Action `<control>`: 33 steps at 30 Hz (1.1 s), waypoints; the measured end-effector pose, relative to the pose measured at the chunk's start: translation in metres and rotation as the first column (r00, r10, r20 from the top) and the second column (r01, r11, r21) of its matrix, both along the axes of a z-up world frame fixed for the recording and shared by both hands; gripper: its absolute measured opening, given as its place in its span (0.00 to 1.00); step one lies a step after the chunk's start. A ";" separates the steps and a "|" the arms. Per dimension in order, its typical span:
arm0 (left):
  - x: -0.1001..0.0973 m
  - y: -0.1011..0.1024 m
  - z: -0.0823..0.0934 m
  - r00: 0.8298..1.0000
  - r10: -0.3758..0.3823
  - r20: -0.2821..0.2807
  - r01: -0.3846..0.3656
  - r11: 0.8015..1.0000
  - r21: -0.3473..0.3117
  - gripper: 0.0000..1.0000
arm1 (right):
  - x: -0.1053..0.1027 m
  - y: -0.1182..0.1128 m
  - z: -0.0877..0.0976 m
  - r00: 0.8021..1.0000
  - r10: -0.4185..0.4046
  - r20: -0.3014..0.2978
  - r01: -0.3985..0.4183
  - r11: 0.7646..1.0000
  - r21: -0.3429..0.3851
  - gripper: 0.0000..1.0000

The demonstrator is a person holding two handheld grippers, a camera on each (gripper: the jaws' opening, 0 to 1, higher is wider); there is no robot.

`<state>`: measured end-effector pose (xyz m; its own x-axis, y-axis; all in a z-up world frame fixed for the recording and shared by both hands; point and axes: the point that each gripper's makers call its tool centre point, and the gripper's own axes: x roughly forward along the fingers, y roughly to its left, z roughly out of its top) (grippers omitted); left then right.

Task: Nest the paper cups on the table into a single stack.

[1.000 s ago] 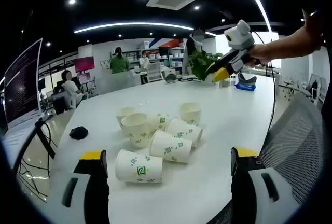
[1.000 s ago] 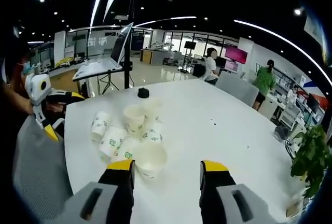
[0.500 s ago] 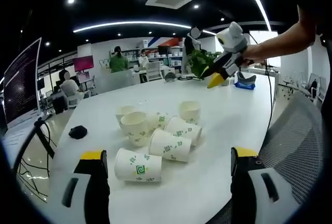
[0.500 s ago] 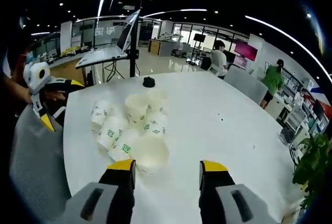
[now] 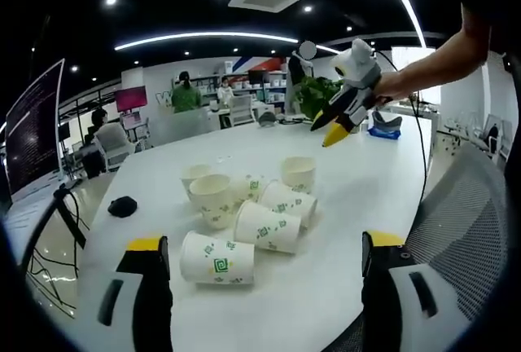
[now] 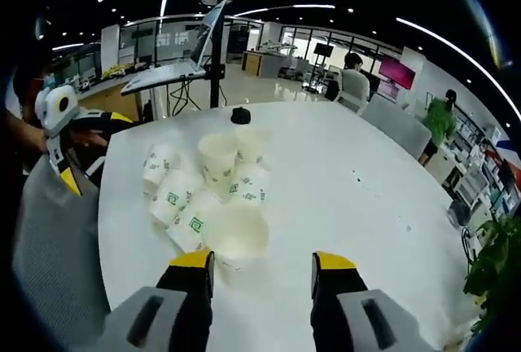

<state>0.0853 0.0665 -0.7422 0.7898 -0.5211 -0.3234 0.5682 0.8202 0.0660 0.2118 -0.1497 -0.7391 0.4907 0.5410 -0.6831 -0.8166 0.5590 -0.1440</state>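
Several white paper cups with green logos cluster on the white table [image 5: 370, 177]. In the left gripper view one lies nearest [image 5: 216, 261], two more lie behind it [image 5: 267, 228] and upright ones [image 5: 213, 197] [image 5: 299, 174] stand further back. My left gripper [image 5: 264, 242] is open wide, short of the nearest lying cup. My right gripper [image 5: 332, 130] hangs in a hand above the far side of the pile. In the right gripper view that gripper [image 6: 262, 261] is open just before an upright cup [image 6: 238, 234]. The left gripper [image 6: 94, 150] sits beyond the pile at the table's edge [image 6: 110, 230].
A small black object [image 5: 122, 207] lies on the table beyond the cups. A grey mesh chair [image 5: 468, 222] stands at the table's edge. A green plant [image 5: 313, 95] and a blue thing sit at the far end. A laptop on a stand [image 6: 175, 71] is beside the table.
My right gripper has come down and in toward the cups; the upright cup in front of it looks nearer. The left gripper has stayed still, and the cups have not moved.
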 end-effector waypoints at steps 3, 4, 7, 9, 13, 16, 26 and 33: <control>0.000 0.000 0.000 1.000 0.001 -0.001 -0.001 1.000 -0.001 0.98 | 0.002 0.001 -0.001 1.000 -0.003 -0.007 0.003 1.000 0.006 0.45; 0.000 0.000 0.000 1.000 0.001 -0.001 -0.001 1.000 -0.001 0.98 | 0.003 0.001 -0.002 1.000 -0.005 -0.010 0.005 1.000 0.008 0.45; 0.000 0.000 0.000 1.000 0.001 -0.001 -0.001 1.000 0.000 0.97 | 0.004 0.003 -0.002 1.000 -0.011 -0.018 0.011 1.000 0.013 0.44; 0.000 0.000 0.000 1.000 0.001 -0.002 -0.001 1.000 -0.001 0.97 | 0.004 0.005 -0.003 1.000 -0.014 -0.023 0.014 1.000 0.017 0.43; 0.000 0.001 0.000 1.000 0.001 -0.005 -0.001 1.000 -0.002 0.97 | 0.006 0.008 -0.003 0.999 -0.025 -0.036 0.026 0.999 0.034 0.42; 0.000 0.001 0.000 1.000 0.001 -0.006 -0.001 1.000 -0.003 0.97 | 0.008 0.011 -0.003 0.998 -0.035 -0.048 0.038 0.998 0.051 0.40; 0.000 0.001 0.000 1.000 0.001 -0.007 -0.001 1.000 -0.008 0.97 | 0.020 0.021 -0.011 0.994 -0.062 -0.085 0.070 0.993 0.093 0.32; 0.000 0.002 -0.001 1.000 0.002 -0.010 -0.002 1.000 -0.011 0.96 | 0.026 0.026 -0.021 0.994 -0.054 -0.097 0.062 0.995 0.073 0.28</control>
